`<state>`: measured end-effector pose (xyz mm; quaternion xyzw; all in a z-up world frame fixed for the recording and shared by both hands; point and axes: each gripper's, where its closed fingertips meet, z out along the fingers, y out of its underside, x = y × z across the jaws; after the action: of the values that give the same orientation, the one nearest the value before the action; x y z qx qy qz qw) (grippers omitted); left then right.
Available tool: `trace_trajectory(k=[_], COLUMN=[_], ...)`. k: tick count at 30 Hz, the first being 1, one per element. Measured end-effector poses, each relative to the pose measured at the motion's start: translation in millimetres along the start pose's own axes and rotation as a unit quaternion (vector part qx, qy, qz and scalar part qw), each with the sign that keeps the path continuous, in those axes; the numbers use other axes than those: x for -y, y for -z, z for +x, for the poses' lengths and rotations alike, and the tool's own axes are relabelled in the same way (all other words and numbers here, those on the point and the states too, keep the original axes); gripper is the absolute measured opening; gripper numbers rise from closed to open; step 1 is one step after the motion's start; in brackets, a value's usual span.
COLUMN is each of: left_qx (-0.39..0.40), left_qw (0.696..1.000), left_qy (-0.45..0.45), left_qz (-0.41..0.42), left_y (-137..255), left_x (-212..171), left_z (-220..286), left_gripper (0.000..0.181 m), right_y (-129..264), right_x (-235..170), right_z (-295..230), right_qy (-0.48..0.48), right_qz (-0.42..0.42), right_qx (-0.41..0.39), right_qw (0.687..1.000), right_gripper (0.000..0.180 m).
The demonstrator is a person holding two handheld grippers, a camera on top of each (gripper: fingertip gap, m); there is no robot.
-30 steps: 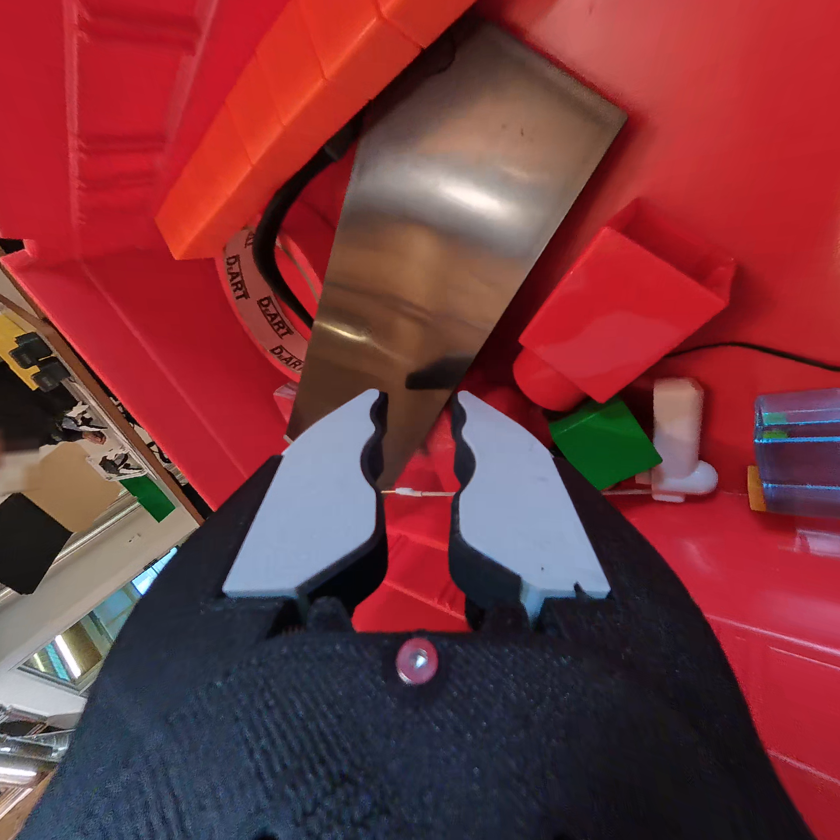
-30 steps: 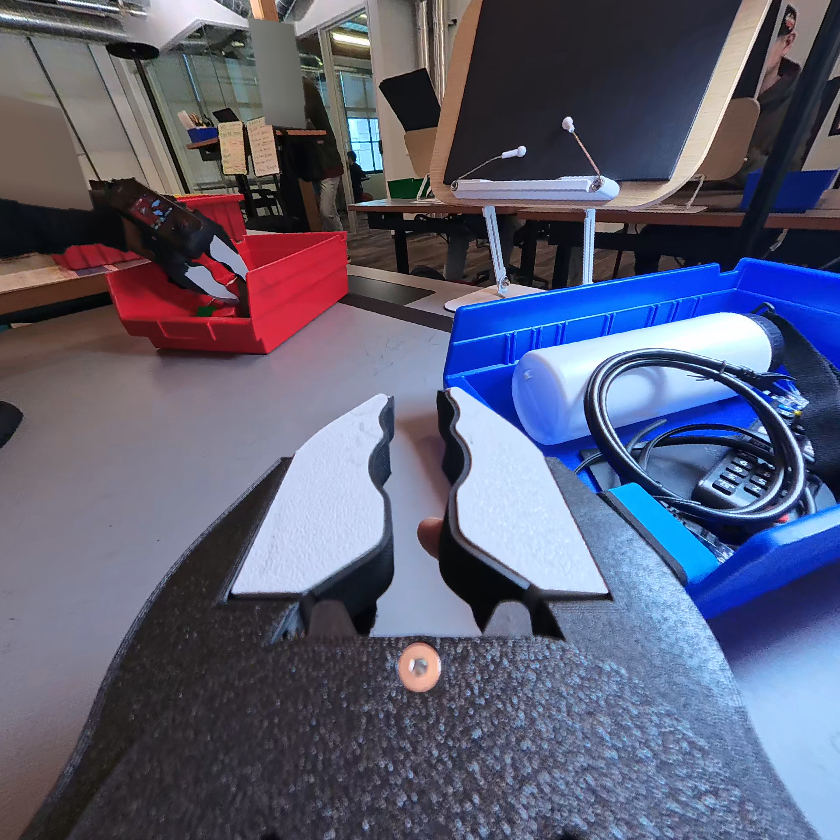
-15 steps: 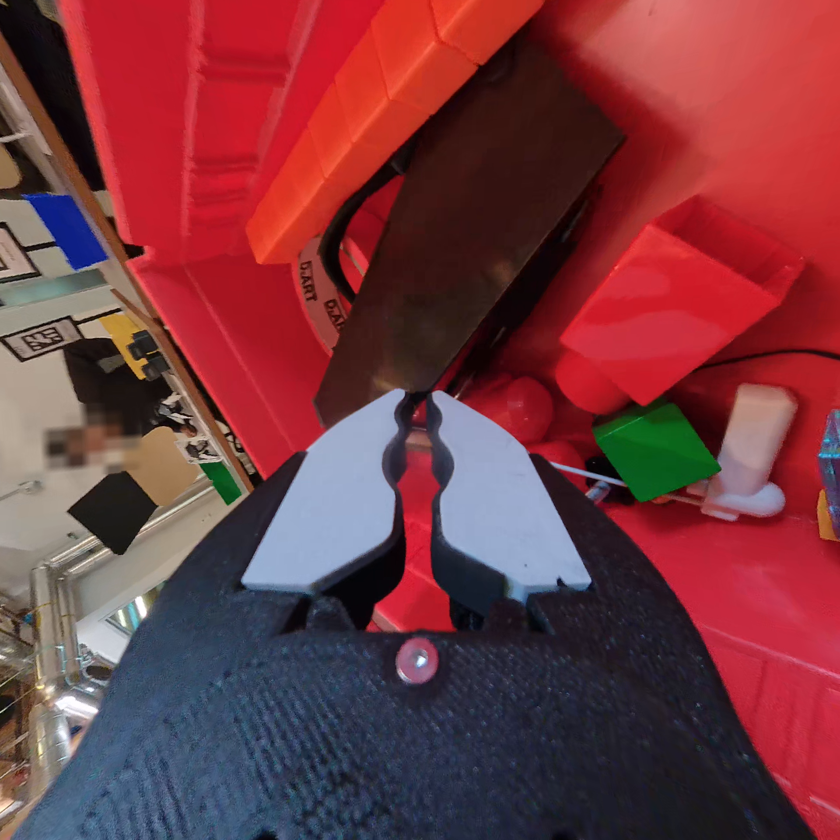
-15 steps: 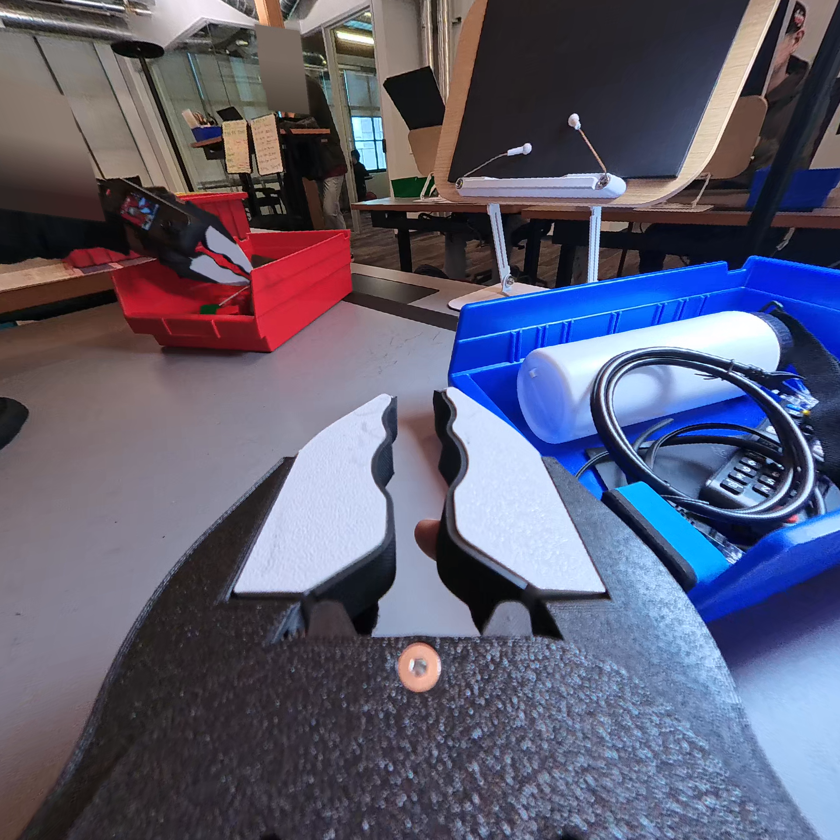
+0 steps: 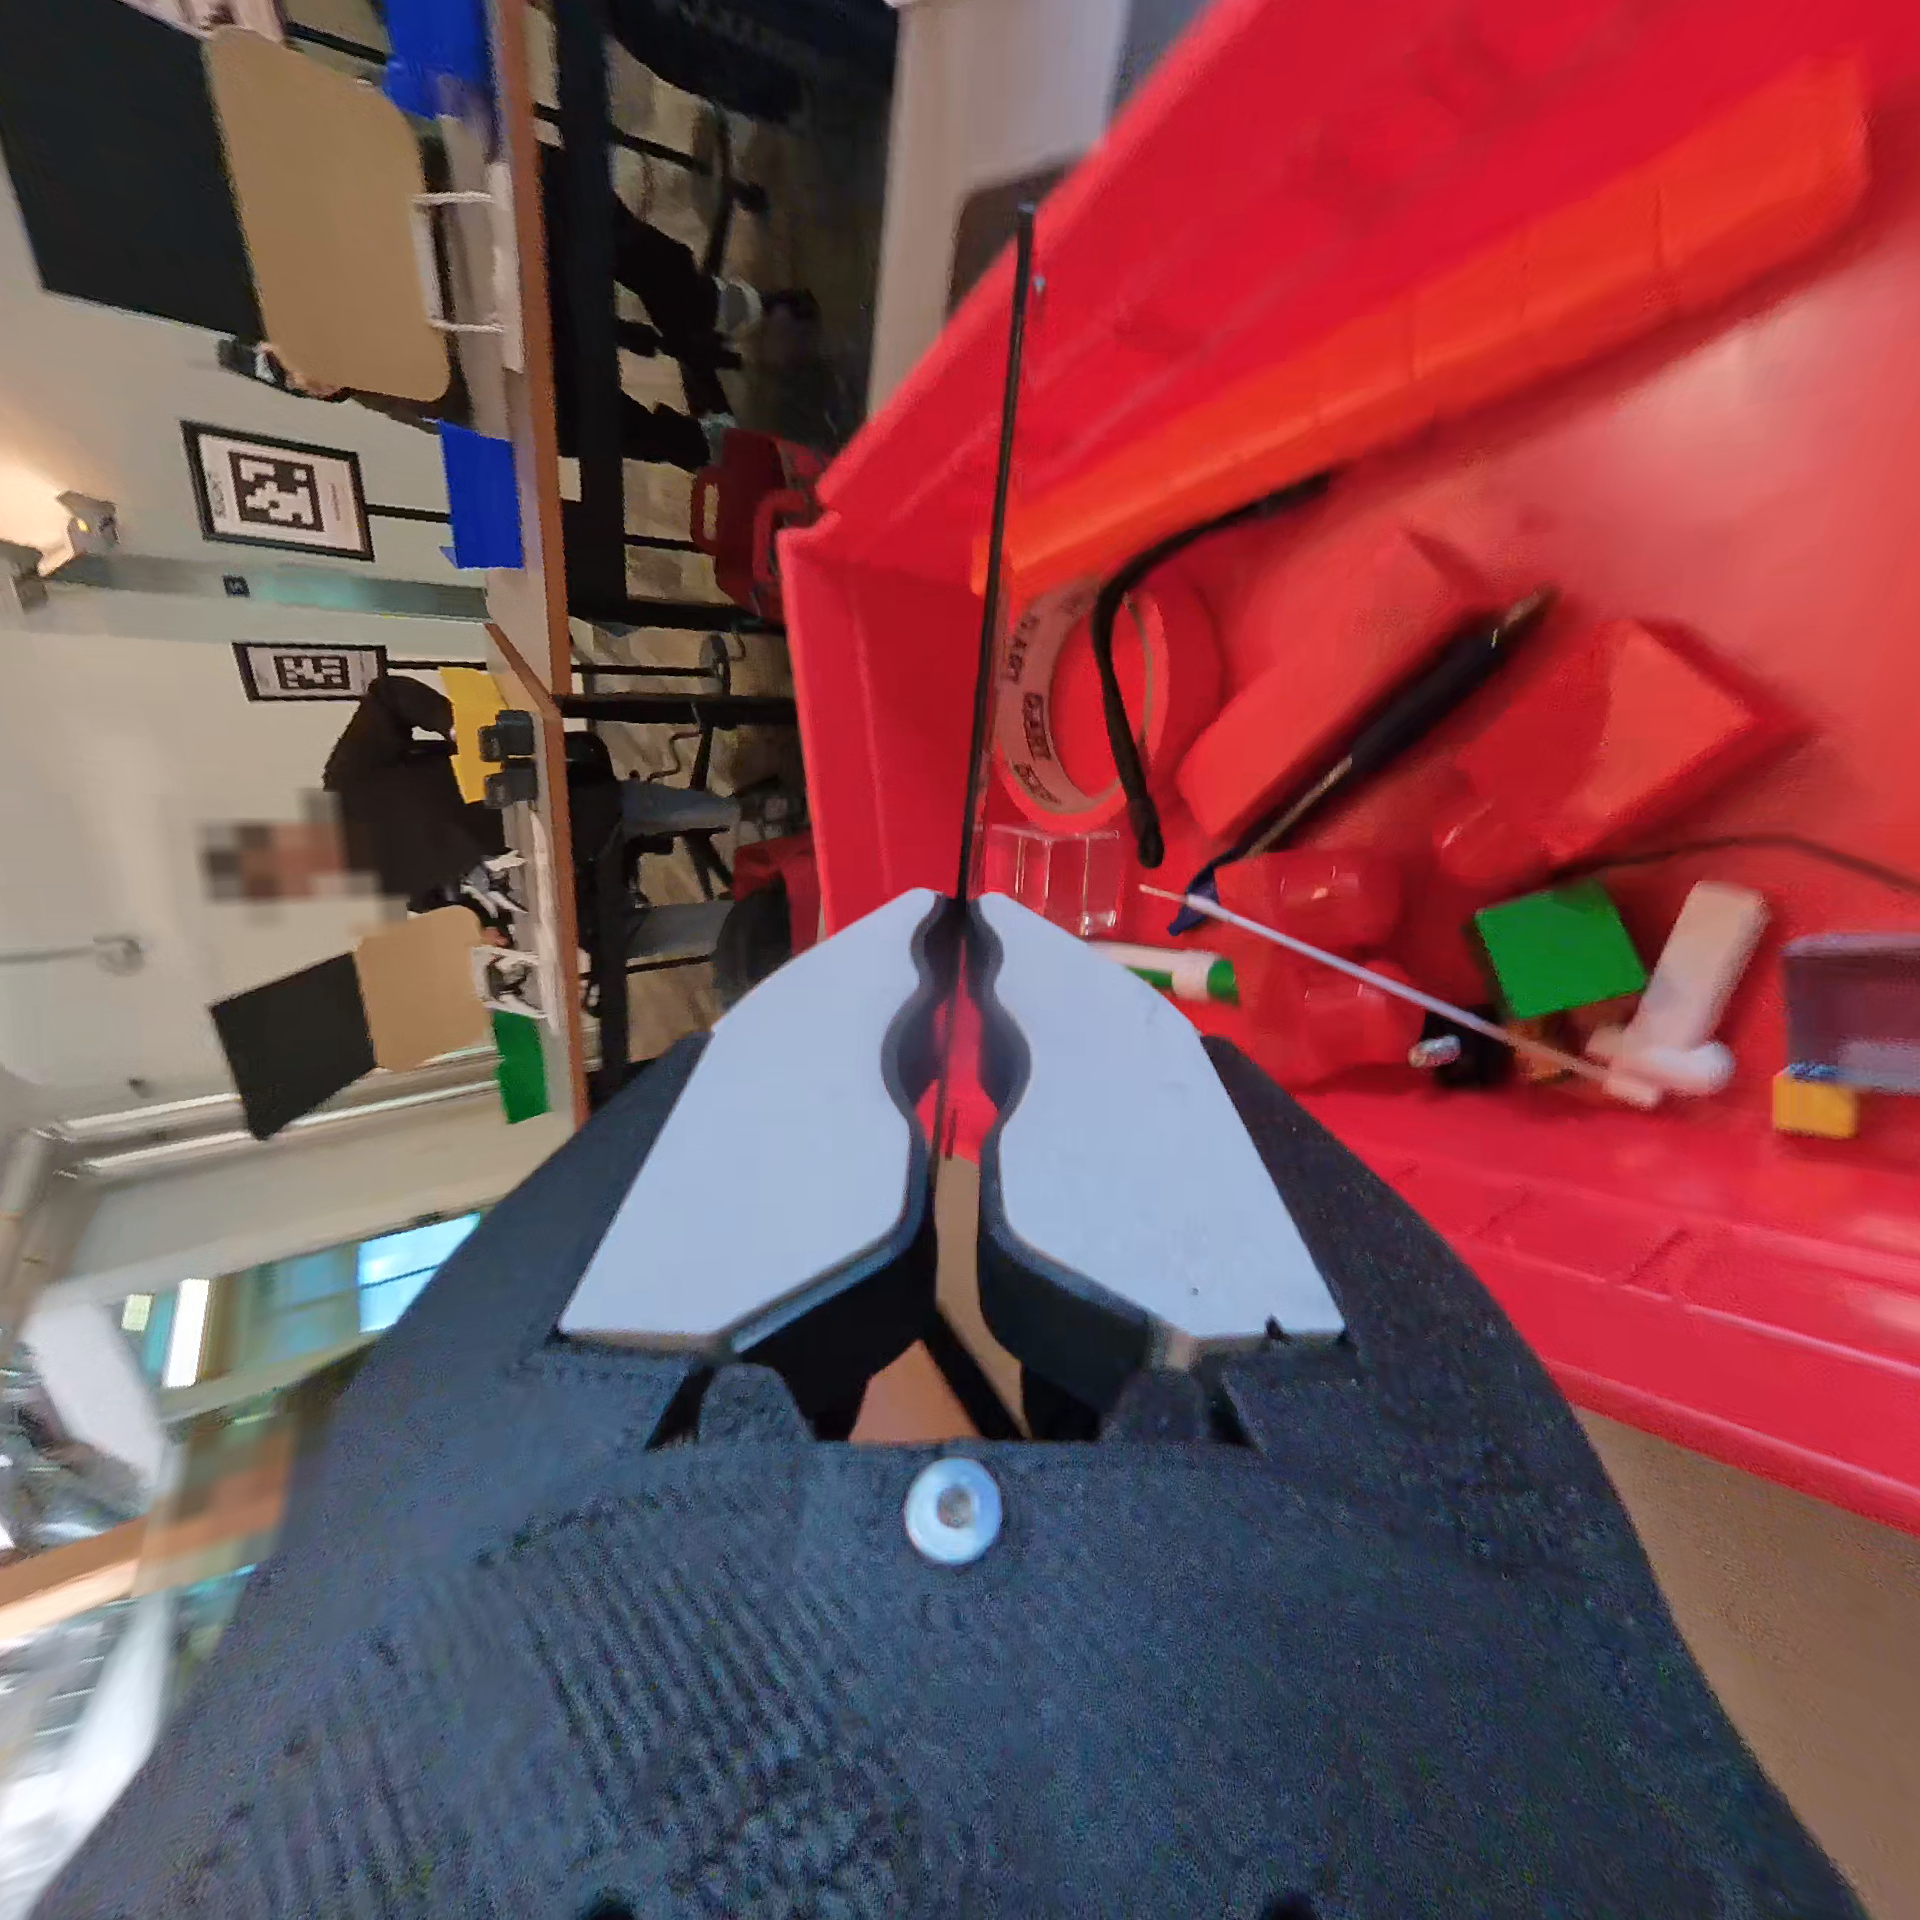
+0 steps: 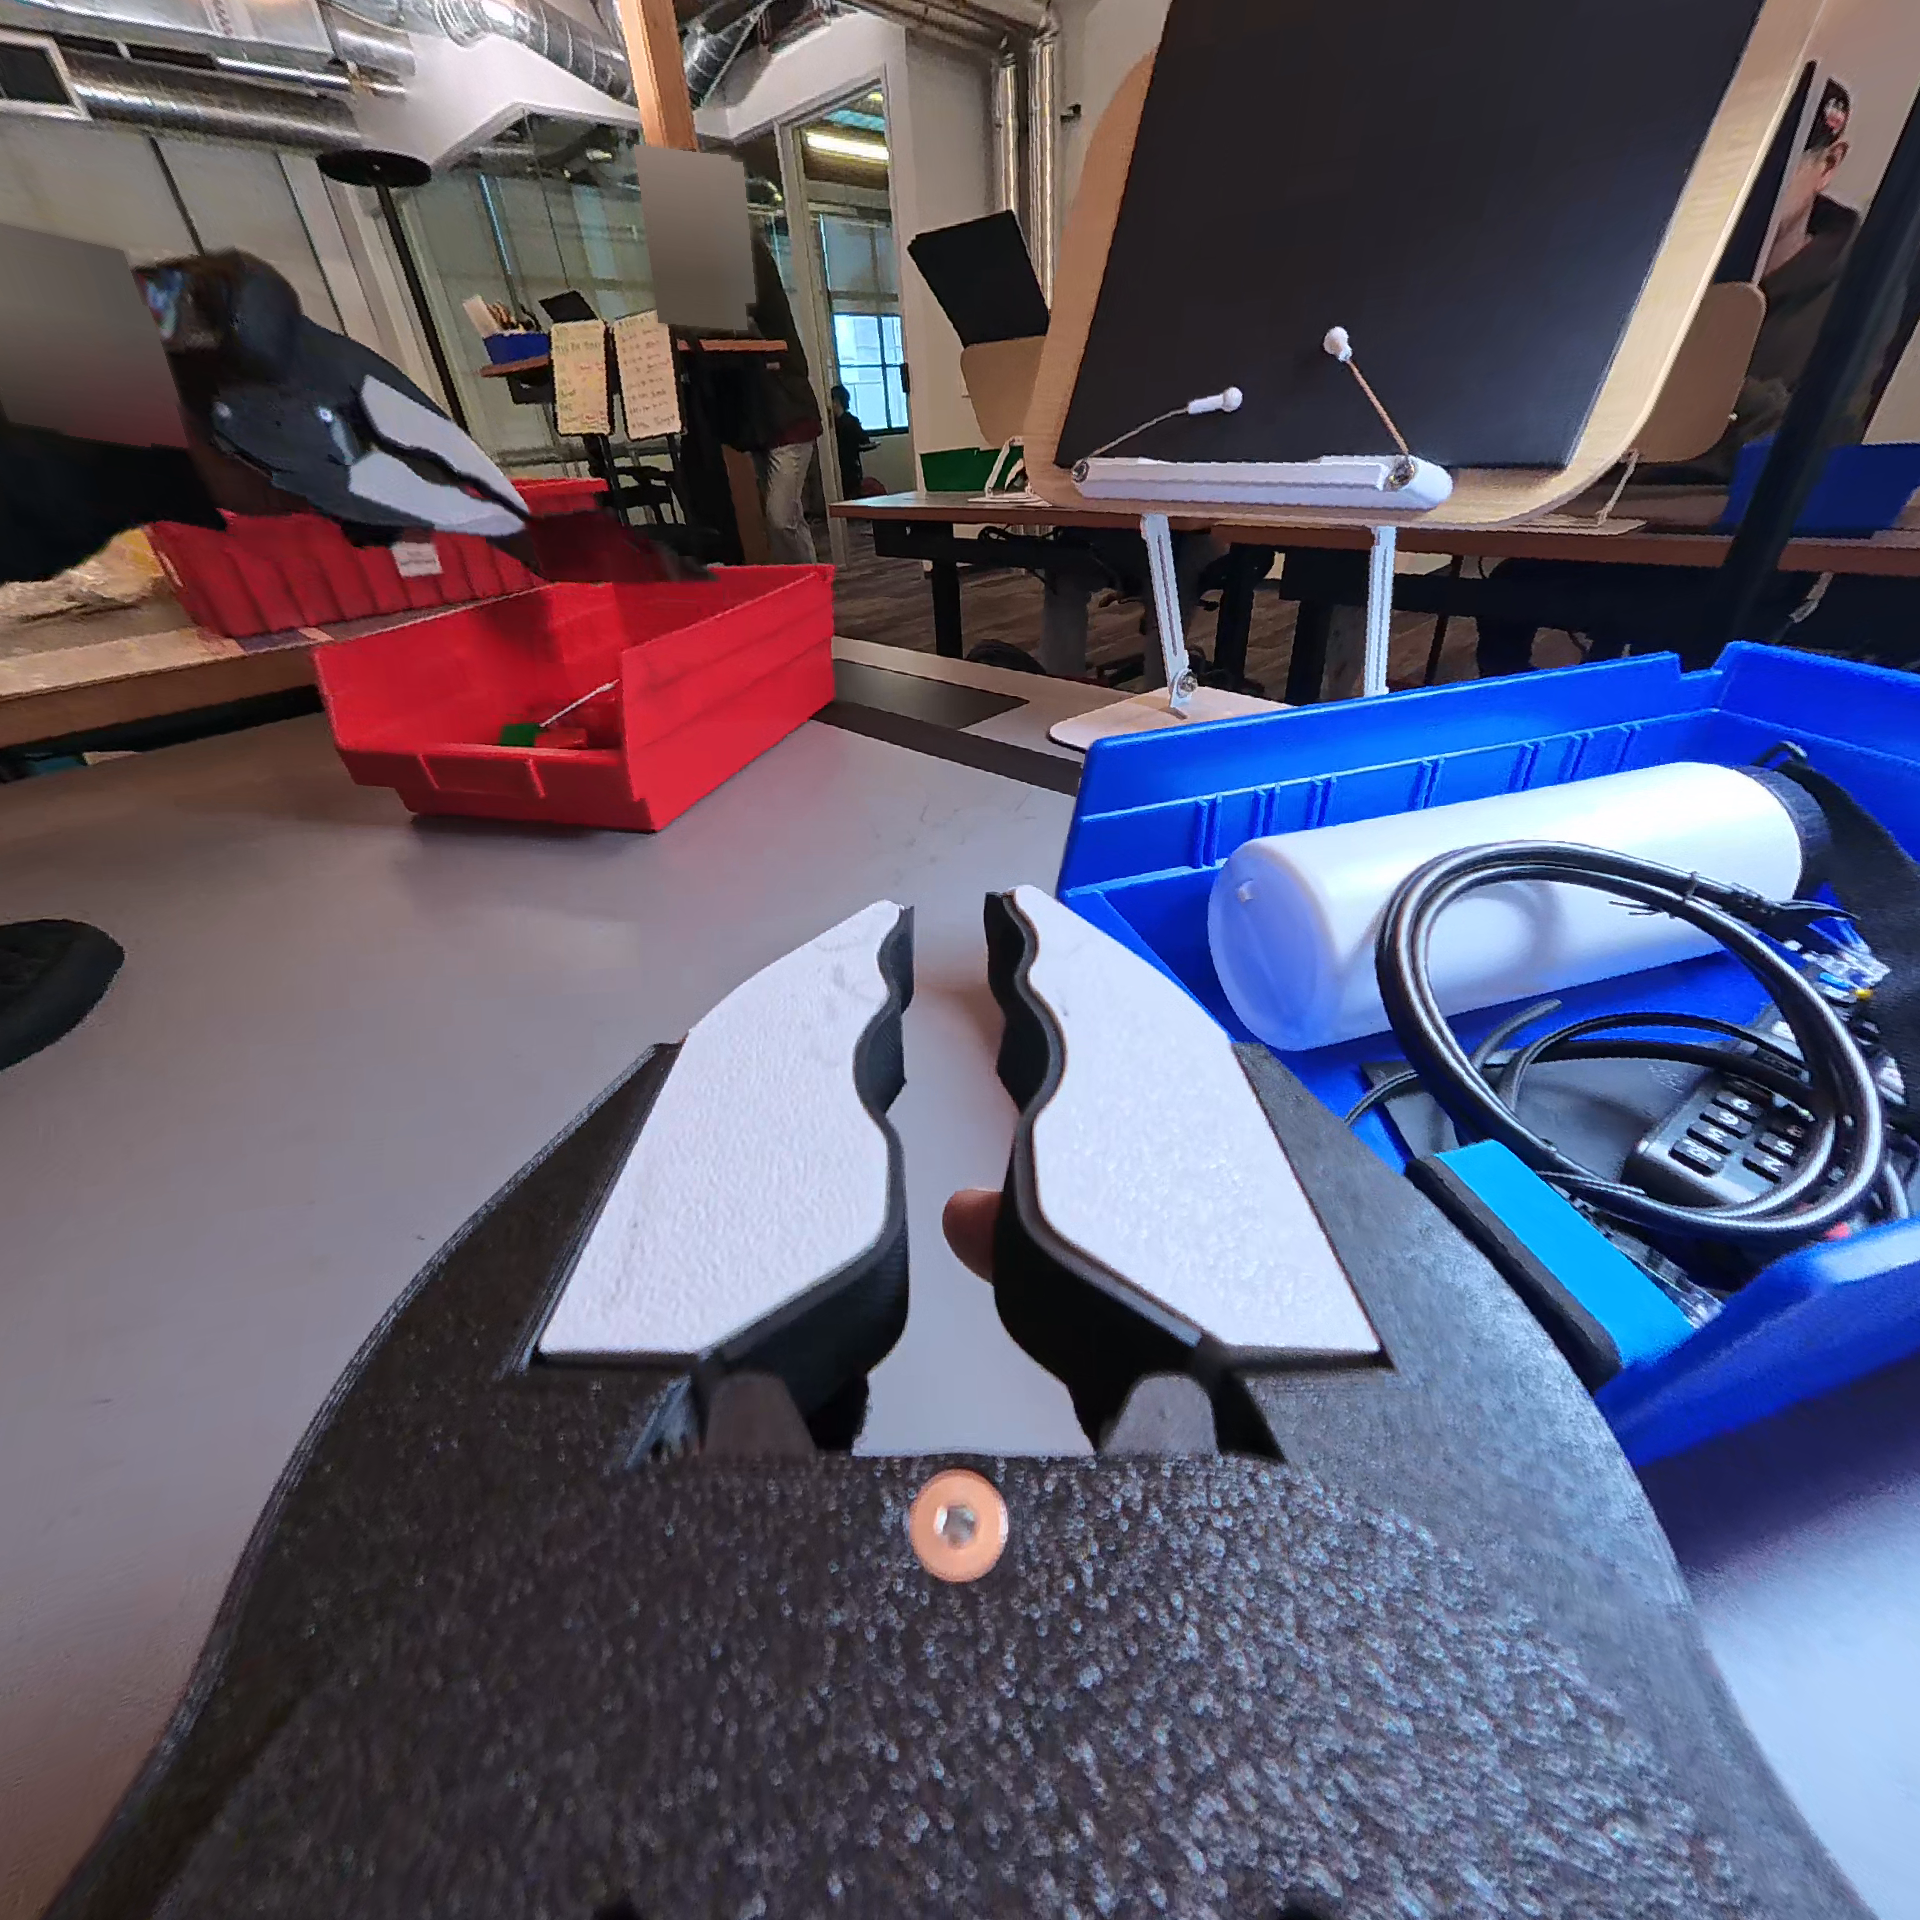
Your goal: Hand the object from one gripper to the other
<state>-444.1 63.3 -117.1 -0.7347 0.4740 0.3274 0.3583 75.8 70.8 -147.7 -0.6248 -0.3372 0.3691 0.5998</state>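
My left gripper (image 5: 961, 914) is shut on a thin dark metal plate (image 5: 997, 520), which I see edge-on as a black line rising from the fingertips. It is held above the red bin (image 5: 883, 675). In the right wrist view the left gripper (image 6: 499, 509) hangs in the air at the upper left, with the plate (image 6: 623, 545) sticking out to the right over the red bin (image 6: 727, 665). My right gripper (image 6: 948, 925) is open and empty, low over the grey table beside the blue bin (image 6: 1351, 769).
The red bin holds a tape roll (image 5: 1049, 717), an orange block row (image 5: 1455, 312), a black pen (image 5: 1392, 727) and a green block (image 5: 1558, 945). The blue bin holds a white cylinder (image 6: 1507, 894), a coiled black cable (image 6: 1621, 1039) and a keypad device (image 6: 1745, 1132). A stand with a dark panel (image 6: 1257, 478) stands behind. Left tips to right tips: about 55 cm.
My left gripper closed on the plate, lifted it out of the red bin and turned it edge-on. My right gripper has barely moved.
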Motion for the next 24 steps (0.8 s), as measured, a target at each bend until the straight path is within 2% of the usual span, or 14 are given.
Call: trace_trajectory(k=[4, 8, 11, 13, 19, 22, 23, 24], left_qx=[0.003, -0.009, -0.037, -0.066, -0.166, -0.214, -0.225, -0.233], left_qw=[0.981, 0.918, 0.852, 0.797, 0.638, 0.568, 0.547, 0.533], left_qy=[0.156, 0.293, 0.356, 0.387, 0.402, 0.408, 0.414, 0.421], left_qz=[0.112, 0.269, 0.382, 0.459, 0.635, 0.682, 0.692, 0.696], left_y=[34.0, 75.1, 102.1, 121.9, 188.5, 209.9, 212.1, 210.4], left_x=[28.6, 80.4, 126.8, 162.1, 268.9, 294.9, 297.7, 300.0], left_z=[-20.8, -36.9, -42.4, -45.5, -45.7, -34.5, -29.6, -24.2], left_gripper=[0.003, 0.001, 0.002, 0.002, 0.002, 0.003, 0.002, 0.001], right_y=[-3.6, -17.6, -36.8, -54.4, -116.8, -141.1, -143.3, -140.4], right_x=[5.7, 18.1, 40.6, 64.6, 145.7, 154.9, 152.1, 149.2], right_z=[-11.2, -35.5, -60.0, -76.0, -115.3, -122.8, -128.1, -138.6], right_qy=[0.009, 0.022, 0.053, 0.076, 0.106, 0.076, 0.052, 0.023], right_qz=[0.005, 0.009, 0.019, 0.033, 0.087, 0.077, 0.076, 0.082], right_qx=[0.015, 0.053, 0.085, 0.103, 0.15, 0.179, 0.207, 0.254], right_qw=[1.0, 0.998, 0.995, 0.991, 0.979, 0.978, 0.974, 0.963], right_gripper=[0.014, 0.014, 0.014, 0.016, 0.043, 0.063, 0.057, 0.041])
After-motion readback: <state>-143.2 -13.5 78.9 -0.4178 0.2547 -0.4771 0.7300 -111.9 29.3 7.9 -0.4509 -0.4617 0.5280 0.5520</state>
